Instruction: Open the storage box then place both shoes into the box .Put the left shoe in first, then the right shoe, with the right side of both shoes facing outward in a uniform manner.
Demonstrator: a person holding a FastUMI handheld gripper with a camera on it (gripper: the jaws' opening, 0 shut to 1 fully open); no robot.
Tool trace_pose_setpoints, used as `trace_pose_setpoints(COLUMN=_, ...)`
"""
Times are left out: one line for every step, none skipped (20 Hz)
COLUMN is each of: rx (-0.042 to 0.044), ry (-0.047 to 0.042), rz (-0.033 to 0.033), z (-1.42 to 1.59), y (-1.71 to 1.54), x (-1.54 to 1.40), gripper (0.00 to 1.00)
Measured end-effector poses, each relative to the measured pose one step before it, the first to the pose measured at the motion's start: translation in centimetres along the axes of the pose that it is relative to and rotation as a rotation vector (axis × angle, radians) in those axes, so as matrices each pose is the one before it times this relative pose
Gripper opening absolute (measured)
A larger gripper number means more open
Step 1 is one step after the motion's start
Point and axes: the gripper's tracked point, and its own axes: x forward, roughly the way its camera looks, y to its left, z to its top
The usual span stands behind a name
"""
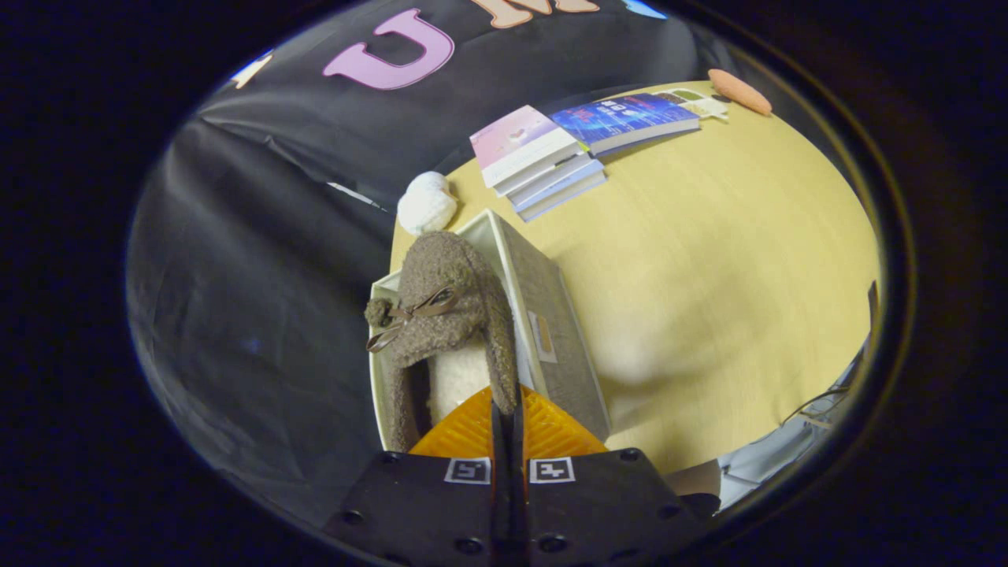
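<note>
Pale wood tabletop w/ black cloth booth wall behind it and along its left edge.

Gripper view: gripper fingers are pressed nearly together, only a thin slit between them, and they pinch the side wall of a brown fuzzy shoe at its opening. Both fingers press on that wall, so the shoe is in the grip. Shoe has a small brown ribbon bow on the upper and a pale fleecy lining showing inside the opening. Toe points away from the fingers, toward the far left corner of the tabletop.

Shoe sits over the open top of the storage box, a grey fabric box w/ pale inner walls and a small label tab on its long side. Box stands at the left edge of the tabletop, long side running away from the gripper. Can't tell if the sole touches the box floor or if a 2nd shoe is under it.

Beyond the box, near the far left corner: a white knitted item, just past the box's far end. Next to that, along the far edge, a stack of books, pink cover on top, then a blue book lying flat beside it. Near the far right corner, an orange oval object. Cables at the near right edge.
</note>
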Motion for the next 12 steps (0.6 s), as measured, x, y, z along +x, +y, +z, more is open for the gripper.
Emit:
trace_pose_setpoints(rx=0.00885, ry=-0.00033, rz=0.01757, z=0.076, y=0.32, x=-0.634, gripper=0.09)
trace_pose_setpoints(rx=0.00582, ry=-0.0003, rz=0.00115, z=-0.03, y=0.077, x=0.22, gripper=0.1)
trace_pose_setpoints(rx=0.00074, ry=-0.0046, rz=0.00021, z=0.104, y=-0.177, x=0.407, gripper=0.1)
trace_pose_setpoints(rx=0.00621, ry=-0.00734, rz=0.00865, z=0.244, y=0.23, x=0.011, gripper=0.09)
trace_pose_setpoints(rx=0.01209, ry=-0.00714, rz=0.02197, z=0.314, y=0.433, x=-0.067, gripper=0.08)
trace_pose_setpoints(rx=0.01209, ry=-0.00456, rz=0.02208, z=0.274, y=0.562, x=-0.005, gripper=0.07)
trace_pose_setpoints(rx=0.00468, ry=-0.00099, rz=0.01199, z=0.282, y=0.211, x=-0.291, gripper=0.05)
trace_pose_setpoints(rx=0.00478, ry=-0.00176, rz=0.00216, z=0.323, y=0.107, x=0.122, gripper=0.05)
trace_pose_setpoints(rx=0.00243, ry=-0.0006, rz=-0.0011, z=0.079, y=0.023, x=0.204, gripper=0.05)
trace_pose_setpoints(rx=-0.00007, ry=-0.00226, rz=-0.00213, z=0.009, y=-0.042, x=-0.089, gripper=0.05)
trace_pose_setpoints(rx=-0.00081, ry=-0.00032, rz=0.00097, z=0.007, y=0.014, x=0.049, gripper=0.05)
trace_pose_setpoints(rx=-0.00142, ry=-0.00009, rz=-0.00007, z=0.019, y=-0.023, x=0.101, gripper=0.05)
